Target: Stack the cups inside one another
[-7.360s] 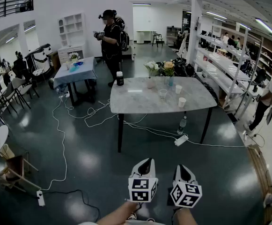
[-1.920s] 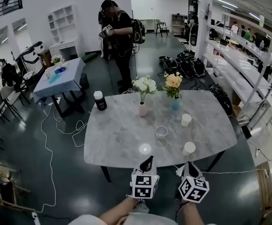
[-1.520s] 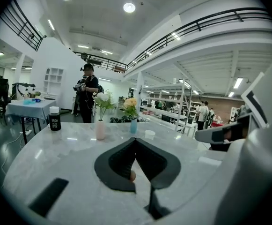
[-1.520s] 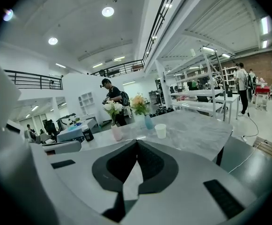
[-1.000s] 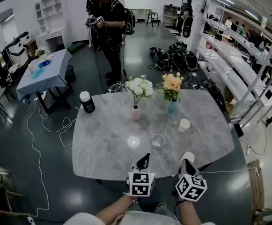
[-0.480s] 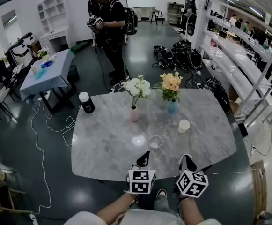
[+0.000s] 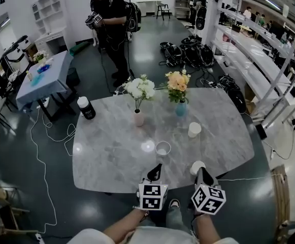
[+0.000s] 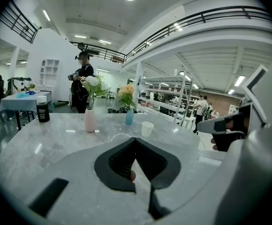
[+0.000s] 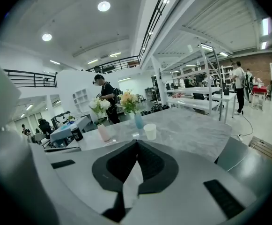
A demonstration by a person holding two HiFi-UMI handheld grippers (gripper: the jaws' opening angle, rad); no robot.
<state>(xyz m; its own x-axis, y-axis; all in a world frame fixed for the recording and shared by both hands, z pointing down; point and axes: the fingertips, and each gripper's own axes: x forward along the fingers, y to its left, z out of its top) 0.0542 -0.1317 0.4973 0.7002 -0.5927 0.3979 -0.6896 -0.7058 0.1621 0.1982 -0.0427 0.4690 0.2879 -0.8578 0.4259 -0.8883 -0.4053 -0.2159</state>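
Presently my left tongs (image 7: 156, 172) are closed and empty, over the near edge of the surface (image 7: 106, 156). The clear cup (image 7: 163, 148) stands upright at their twelve o'clock, near. One white cup (image 7: 194, 129) stands at two o'clock from it, apart. A second white cup (image 7: 197, 167) sits just beside my right tongs (image 7: 202, 175), at their eleven o'clock. Those tongs are likewise closed and empty.
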